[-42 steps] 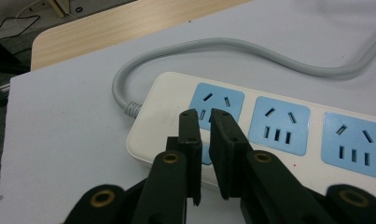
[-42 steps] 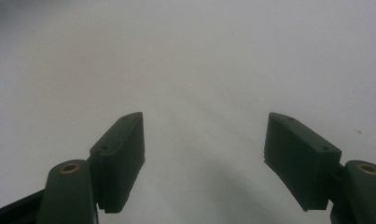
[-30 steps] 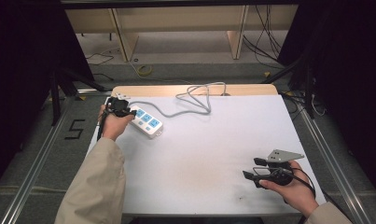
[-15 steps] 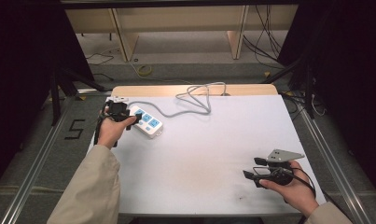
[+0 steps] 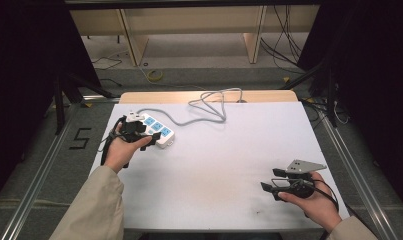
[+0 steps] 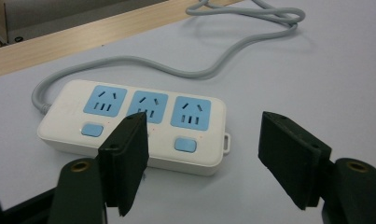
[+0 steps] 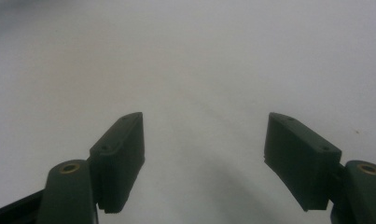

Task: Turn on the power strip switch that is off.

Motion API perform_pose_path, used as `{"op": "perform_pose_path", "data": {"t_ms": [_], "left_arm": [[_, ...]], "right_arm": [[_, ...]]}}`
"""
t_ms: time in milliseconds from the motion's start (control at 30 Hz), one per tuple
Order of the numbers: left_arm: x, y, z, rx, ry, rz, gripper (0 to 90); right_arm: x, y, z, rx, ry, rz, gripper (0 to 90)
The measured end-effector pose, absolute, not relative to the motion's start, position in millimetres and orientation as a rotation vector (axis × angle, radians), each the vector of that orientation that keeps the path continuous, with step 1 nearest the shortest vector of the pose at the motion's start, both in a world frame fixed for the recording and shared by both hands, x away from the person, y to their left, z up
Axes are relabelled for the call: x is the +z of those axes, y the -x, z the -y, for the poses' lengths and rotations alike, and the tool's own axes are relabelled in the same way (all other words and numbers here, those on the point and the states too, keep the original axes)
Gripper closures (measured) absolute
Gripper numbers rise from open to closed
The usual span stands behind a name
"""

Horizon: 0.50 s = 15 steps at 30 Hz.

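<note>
Power strip [image 6: 129,126] at the table's [image 5: 229,160] far left, left gripper [image 6: 204,158] poised over it
Largest first: its white body looks rigid and light, best pinched across the narrow width (smooth plastic may slip); grey cord [image 6: 185,70] trails limp behind; blue switches are too small to grip. Left fingers [image 6: 125,158] stand wide, empty; right gripper [image 7: 204,158] rests wide near the table's right front

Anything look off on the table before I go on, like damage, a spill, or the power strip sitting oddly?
Nothing stands out. The white power strip lies flat at the table's far left, casing intact, sockets empty. Its grey cable loops loosely toward the far edge. The left gripper hovers open beside it; the right gripper is open over bare table.
</note>
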State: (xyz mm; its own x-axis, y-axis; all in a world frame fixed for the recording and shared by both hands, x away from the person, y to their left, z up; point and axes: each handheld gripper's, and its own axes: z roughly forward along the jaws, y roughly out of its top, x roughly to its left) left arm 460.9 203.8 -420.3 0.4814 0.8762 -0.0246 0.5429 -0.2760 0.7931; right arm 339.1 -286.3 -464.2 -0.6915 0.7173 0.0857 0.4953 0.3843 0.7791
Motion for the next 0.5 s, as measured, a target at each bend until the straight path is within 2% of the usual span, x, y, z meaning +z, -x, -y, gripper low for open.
{"op": "perform_pose_path", "data": {"t_ms": [500], "left_arm": [[-422.0, -427.0, -199.4, 0.567, -1.957, -1.096, 31.1]], "right_arm": [[-464.3, -339.9, 286.7, 1.198, -1.078, -2.376, 29.2]]}}
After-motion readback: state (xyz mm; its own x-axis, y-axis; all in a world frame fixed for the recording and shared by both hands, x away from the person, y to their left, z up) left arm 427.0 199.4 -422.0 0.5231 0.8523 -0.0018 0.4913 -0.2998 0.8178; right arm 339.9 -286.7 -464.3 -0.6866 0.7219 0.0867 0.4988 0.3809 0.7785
